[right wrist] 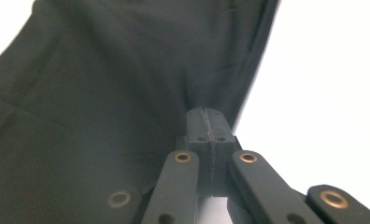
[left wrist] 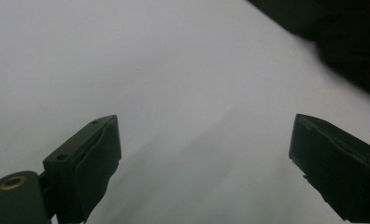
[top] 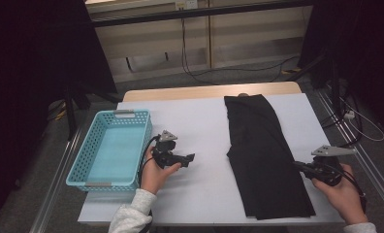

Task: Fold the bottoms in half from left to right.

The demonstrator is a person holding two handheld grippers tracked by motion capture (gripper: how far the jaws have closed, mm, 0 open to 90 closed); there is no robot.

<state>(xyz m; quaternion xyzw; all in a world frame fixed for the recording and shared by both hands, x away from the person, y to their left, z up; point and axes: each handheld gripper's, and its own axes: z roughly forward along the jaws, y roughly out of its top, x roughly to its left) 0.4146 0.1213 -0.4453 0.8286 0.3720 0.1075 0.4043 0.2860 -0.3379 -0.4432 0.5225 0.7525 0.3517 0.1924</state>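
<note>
The black cloth (top: 265, 155) lies long from far to near on the right side of the table (top: 200, 126). The right gripper (top: 304, 167) pinches its right edge tight. The left gripper (top: 189, 158) waits wide apart, holding nothing, left of the cloth.

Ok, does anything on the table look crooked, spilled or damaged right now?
Nothing stands out. The black garment lies flat and folded on the white table, the blue basket sits squarely at the left, and no spill or damage shows.
</note>
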